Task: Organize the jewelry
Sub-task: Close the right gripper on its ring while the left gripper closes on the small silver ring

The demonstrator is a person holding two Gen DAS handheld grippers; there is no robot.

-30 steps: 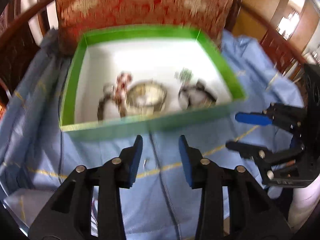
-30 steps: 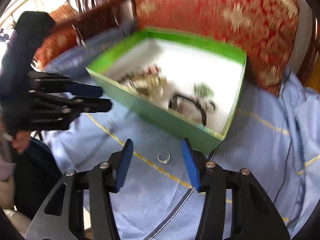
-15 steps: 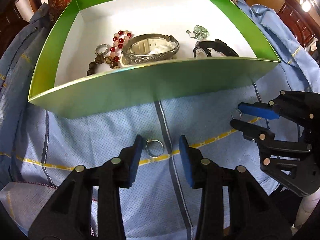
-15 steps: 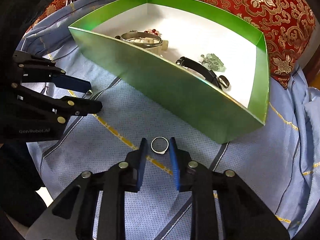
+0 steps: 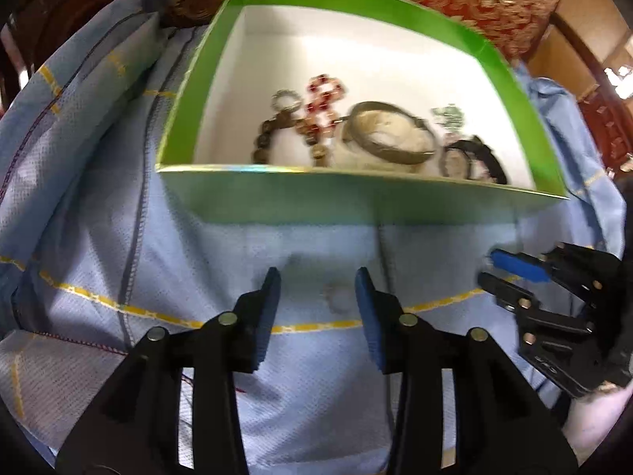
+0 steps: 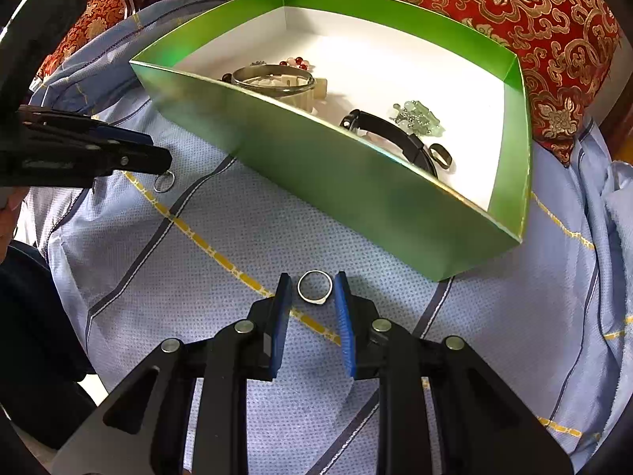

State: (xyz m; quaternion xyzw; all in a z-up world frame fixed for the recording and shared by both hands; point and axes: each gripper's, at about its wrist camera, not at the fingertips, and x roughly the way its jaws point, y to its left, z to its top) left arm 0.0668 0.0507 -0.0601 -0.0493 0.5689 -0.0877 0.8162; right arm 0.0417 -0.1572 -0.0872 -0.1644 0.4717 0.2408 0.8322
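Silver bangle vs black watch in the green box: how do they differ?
The silver bangle is a shiny metal hoop; the black watch has a dark strap. The bangle lies by the red beads, the watch by the pale green beads. Both lie inside the green box.

Blue cloth (image 6: 245,415): green box (image 6: 336,186), rings (image 6: 314,285)

Two silver rings (image 6: 314,285) lie flat on blue cloth; bracelets (image 6: 273,79) fill green box (image 6: 356,182).

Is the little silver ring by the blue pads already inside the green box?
No, the silver ring lies on the blue cloth outside the green box, between the right hand-held gripper pads.
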